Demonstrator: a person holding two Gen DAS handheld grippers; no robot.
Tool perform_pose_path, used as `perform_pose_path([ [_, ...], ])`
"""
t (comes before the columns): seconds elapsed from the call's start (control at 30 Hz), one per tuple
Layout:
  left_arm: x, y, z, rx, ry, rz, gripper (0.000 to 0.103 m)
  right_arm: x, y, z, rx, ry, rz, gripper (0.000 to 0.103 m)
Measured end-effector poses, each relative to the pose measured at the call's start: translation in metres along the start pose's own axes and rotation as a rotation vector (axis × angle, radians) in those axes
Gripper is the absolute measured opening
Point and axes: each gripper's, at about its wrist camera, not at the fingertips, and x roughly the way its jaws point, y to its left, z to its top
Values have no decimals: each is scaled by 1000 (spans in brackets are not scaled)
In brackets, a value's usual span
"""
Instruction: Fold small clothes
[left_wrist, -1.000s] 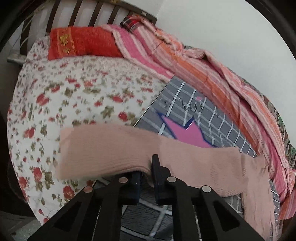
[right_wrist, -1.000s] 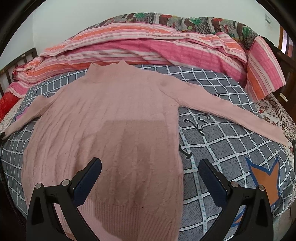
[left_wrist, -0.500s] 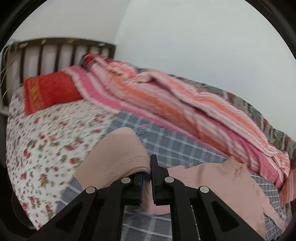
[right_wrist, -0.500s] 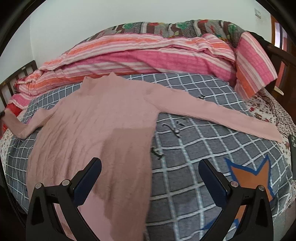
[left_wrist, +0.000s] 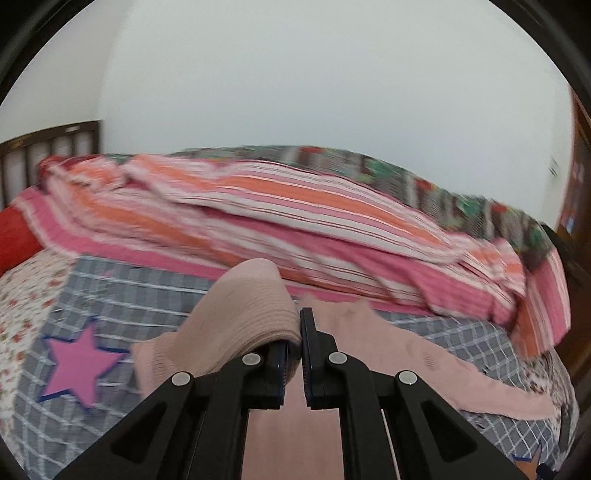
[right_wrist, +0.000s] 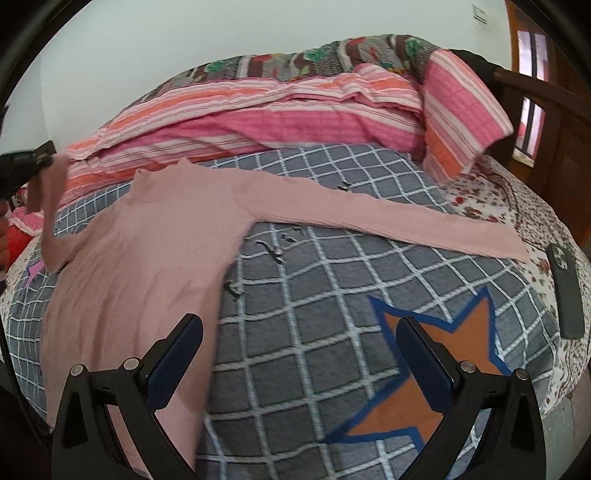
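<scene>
Left gripper (left_wrist: 299, 347) is clamped on the left sleeve cuff (left_wrist: 255, 314) of the pink sweater (right_wrist: 147, 258), holding it raised above the grey checked blanket (right_wrist: 325, 295) near the bed's left edge. The sweater body lies flat on the blanket's left half, its right sleeve (right_wrist: 388, 218) stretched toward the bed's right edge, near a dark phone (right_wrist: 567, 291). Right gripper (right_wrist: 299, 354) hovers over the blanket's front edge, jaws wide apart, holding nothing.

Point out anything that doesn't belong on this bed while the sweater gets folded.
A dark phone lies on the floral sheet just past the outstretched sleeve cuff, not laundry. Nothing else looks odd.
</scene>
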Motion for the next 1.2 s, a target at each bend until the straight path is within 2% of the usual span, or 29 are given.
perform_pose_path([
  [0.1,17,-50,-9,63,27,-66,7,0,-9,-4,18,6,-8,103],
  [0.23,47,-104,-37,142,106,-136,7,4,-18,-8,32,27,-20,103],
  [0.37,71,-125,-66,132,203,-188,8,7,-20,-11,24,42,-39,103],
  [0.43,81,-128,-77,127,247,-190,8,9,-19,-10,22,47,-43,103],
  [0.5,87,-126,-83,120,294,-197,18,12,-17,-8,16,51,-45,103],
  [0.53,89,-124,-83,119,306,-210,32,14,-14,-6,12,52,-43,103],
  [0.57,86,-119,-81,115,303,-234,49,16,-11,-4,5,52,-40,103],
  [0.6,80,-111,-78,108,279,-252,60,17,-8,-2,-2,52,-37,103],
  [0.63,73,-102,-75,100,243,-264,75,20,-3,1,-13,52,-34,103],
  [0.67,66,-92,-71,93,206,-273,78,23,3,5,-24,49,-31,103],
  [0.73,54,-67,-64,83,161,-255,78,27,12,12,-43,40,-20,103],
  [0.83,47,-22,-56,35,163,-220,78,35,27,23,-61,27,11,103],
  [0.97,47,52,-58,-43,188,-70,78,49,49,36,-85,28,65,100],
  [1.07,50,98,-69,-75,208,1,77,61,68,44,-113,34,109,94],
  [1.13,56,118,-77,-105,233,9,77,70,84,51,-138,45,131,85],
  [1.2,66,132,-82,-144,265,-24,75,78,98,57,-163,55,146,80],
])
